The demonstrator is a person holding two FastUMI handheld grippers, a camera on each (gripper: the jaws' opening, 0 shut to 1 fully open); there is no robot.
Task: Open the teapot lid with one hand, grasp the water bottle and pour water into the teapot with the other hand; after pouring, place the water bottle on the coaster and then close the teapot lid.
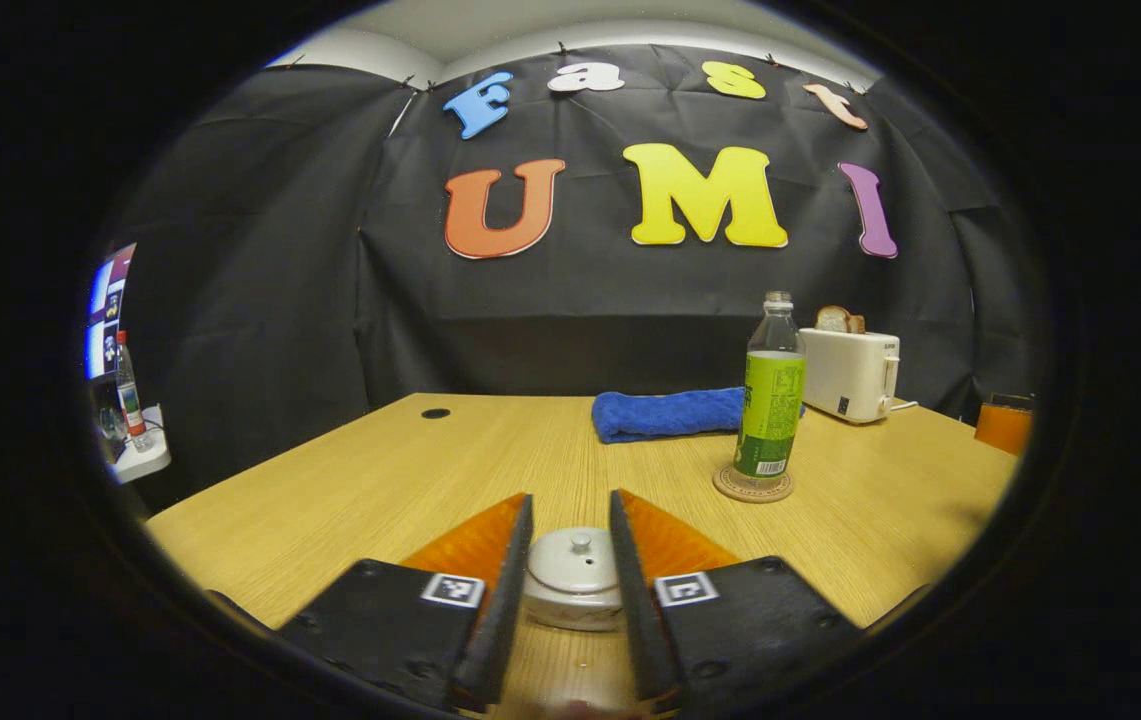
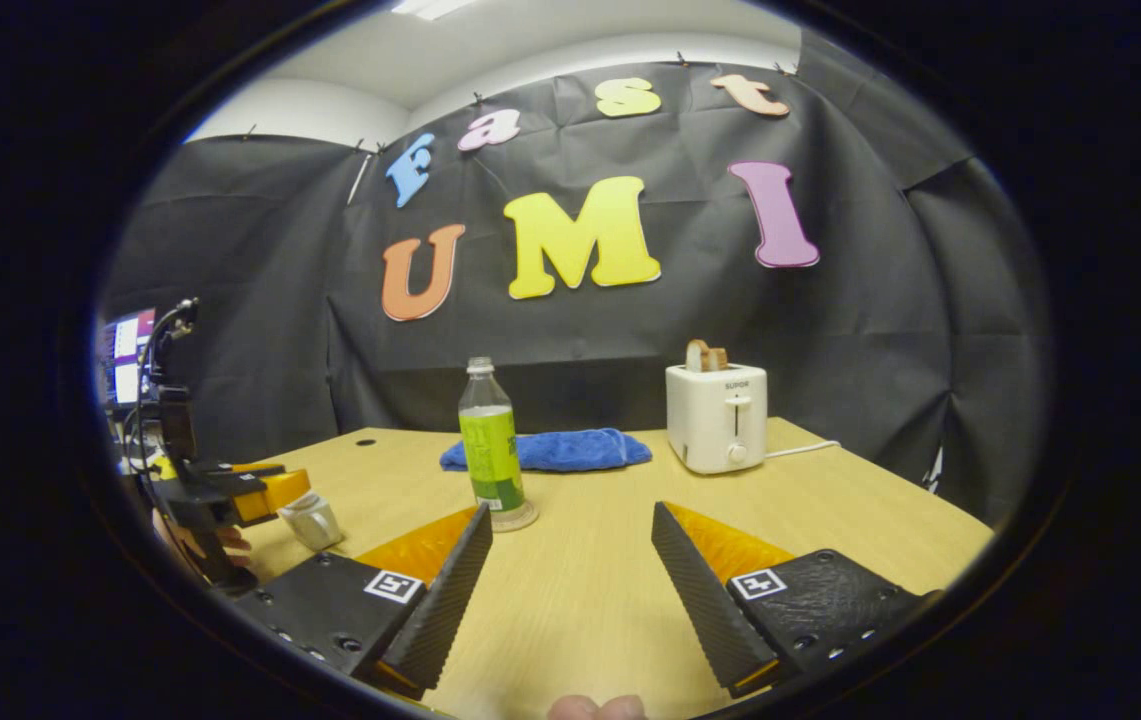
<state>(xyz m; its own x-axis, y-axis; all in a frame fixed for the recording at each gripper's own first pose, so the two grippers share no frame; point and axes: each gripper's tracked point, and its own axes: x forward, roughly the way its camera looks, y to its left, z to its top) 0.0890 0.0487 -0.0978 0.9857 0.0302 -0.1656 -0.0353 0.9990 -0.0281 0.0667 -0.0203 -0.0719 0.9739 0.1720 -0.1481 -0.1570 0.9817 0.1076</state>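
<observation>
Teapot (image 1: 573, 580) — small, pale, squat; sits on the near part of the wooden table (image 1: 380, 470), lid (image 1: 575, 558) still seated, knob upright at centre. In the left gripper view it lies straight ahead between the two fingers of the left gripper (image 1: 570, 560), one finger on either side of the lid. The fingers stand just beside the pot; whether they already touch it cannot be told, so the jaws read as parted around the lid and not clamped.

Water bottle (image 2: 490, 445) — clear, green label, long axis upright, cap on. Stands on the round coaster (image 1: 753, 485), mid-table, with a blue towel (image 2: 550, 450) behind it and a white toaster (image 2: 717, 417) to the far right.

Right gripper (image 2: 570, 560) — jaws wide apart, holding nothing. The bottle lies ahead and to the left of its centre line, just past the left finger's tip, well clear of the gap.

Left gripper as seen from the right gripper view (image 2: 270, 495) — at the far left, about the teapot (image 2: 313, 520), held by a hand.

Governing relation, as a judgement — the left gripper is the nearer to the lid, the right to the bottle. The right would need to swing left to bring the upright bottle between its fingers, approaching from the side.
</observation>
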